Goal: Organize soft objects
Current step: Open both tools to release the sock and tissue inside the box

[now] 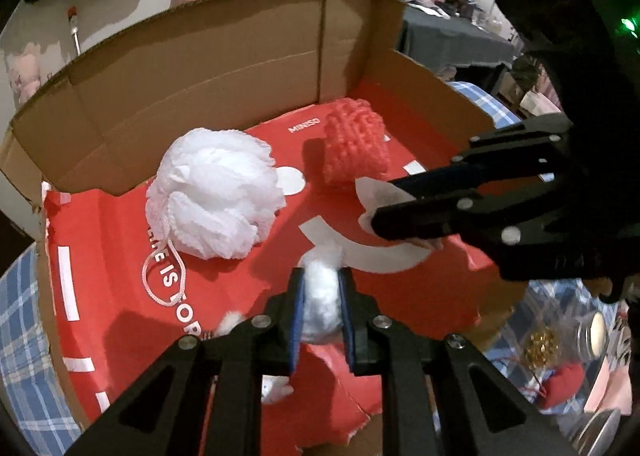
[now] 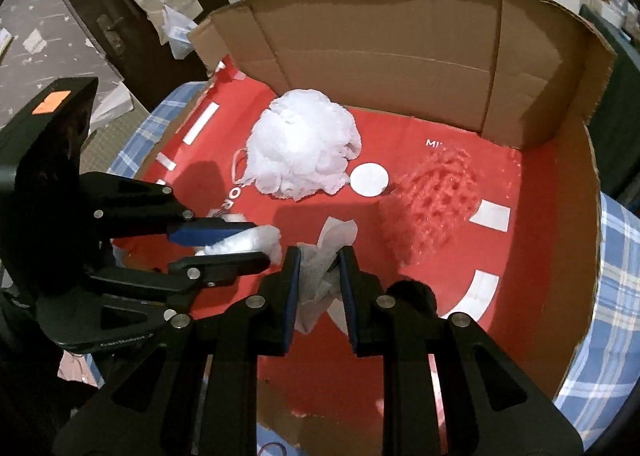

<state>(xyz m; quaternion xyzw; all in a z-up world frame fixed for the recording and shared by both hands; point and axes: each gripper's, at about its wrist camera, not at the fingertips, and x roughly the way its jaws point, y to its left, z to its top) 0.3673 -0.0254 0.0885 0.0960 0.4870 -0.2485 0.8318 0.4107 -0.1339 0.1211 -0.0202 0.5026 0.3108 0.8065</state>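
We hover over the open cardboard box (image 1: 200, 67), its red printed floor spread out below us. Our left gripper (image 1: 322, 296) is pinched tight on a white cotton wad (image 1: 320, 300), which bulges out between the blue pads above the box's near edge. Our right gripper (image 2: 318, 276) is clamped on a crumpled white tissue (image 2: 320, 256), its loose corner sticking up past the fingertips. The two grippers sit close, side by side, both angled down into the box.

Already inside: a white mesh bath pouf (image 1: 212, 191) rests on the red floor near the back wall, its cord loop (image 1: 164, 276) trailing toward us. Beside it, to the right, lies a red knitted piece (image 1: 356, 143), apart from the pouf. Blue plaid cloth (image 2: 616, 296) shows under the box.
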